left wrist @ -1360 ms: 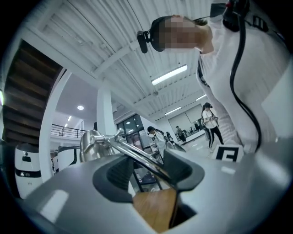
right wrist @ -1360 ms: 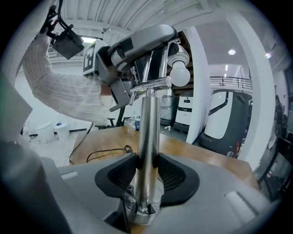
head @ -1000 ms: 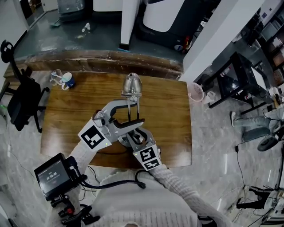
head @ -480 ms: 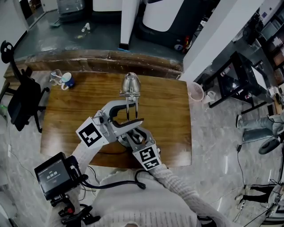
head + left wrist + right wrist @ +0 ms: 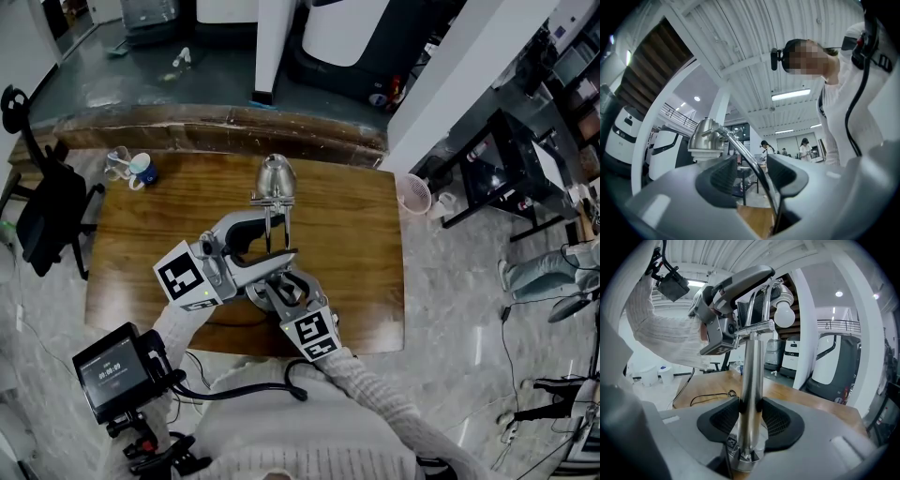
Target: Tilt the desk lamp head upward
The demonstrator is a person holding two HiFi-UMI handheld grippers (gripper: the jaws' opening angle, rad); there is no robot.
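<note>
Left hand-held gripper (image 5: 281, 239) rolled, its cube (image 5: 185, 277) now further left; right one unmoved. Right hand-held gripper (image 5: 750, 417) clamped low on post (image 5: 751, 366). Left jaws part-open round arm rod (image 5: 746, 158), rod against one pad. Head (image 5: 277, 178) beyond, mid-worktop (image 5: 131, 234). Likely slick rigid chrome, stiff hinge, fragile bulb (image 5: 784, 313): brace post, push shade.

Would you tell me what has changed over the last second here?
The left gripper rolled, its marker cube swinging up and leftward in the head view, jaws round the lamp arm; the lamp head edged slightly left. The right gripper stays clamped on the lamp post; table unchanged.
</note>
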